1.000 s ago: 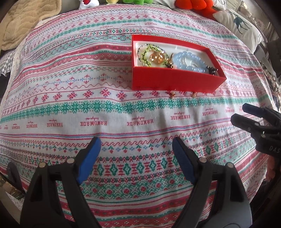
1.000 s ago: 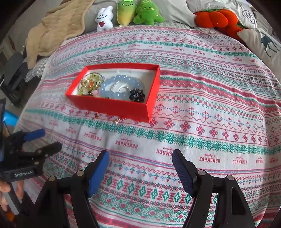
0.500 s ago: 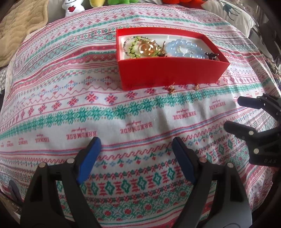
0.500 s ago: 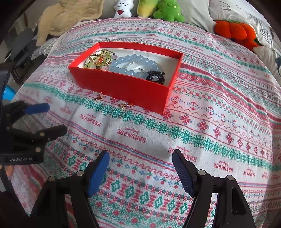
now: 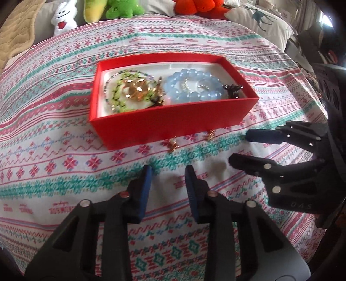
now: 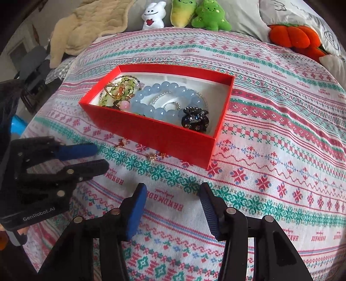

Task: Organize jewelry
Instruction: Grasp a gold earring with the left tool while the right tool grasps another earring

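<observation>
- A bed is seen covered by a patterned cloth [image 5: 64, 138] banded in red, green and white, with "HANDMADE" printed in rows; plush toys [image 6: 196, 15] are lined along its far edge and a beige blanket [image 6: 86, 28] is heaped at the far left.
- A red box [image 5: 170, 123] is set on the cloth; a blue bead bracelet [image 5: 192, 86], a green beaded bracelet [image 5: 117, 95] with gold pieces, and a dark hair claw [image 6: 195, 118] at the right end are held inside it.
- Two small gold earrings [image 5: 173, 146] are left on the cloth just outside the box's near wall, apart from each other.
- Compared with half a second earlier, the box is seen larger and closer in both wrist views, and more of its inside is exposed.
- The gap of the left gripper [image 5: 167, 173] has been narrowed markedly since then; nothing is held between its blue pads.
- The right gripper [image 6: 170, 190] has also been drawn in somewhat, though it is kept moderately wide and empty.
- One earring lies just beyond the left gripper's fingertips, nearly in line with the gap, not touched.
- The other earring [image 6: 154, 156] lies ahead of the right gripper, between its tips and the box wall, well short of the pads.
</observation>
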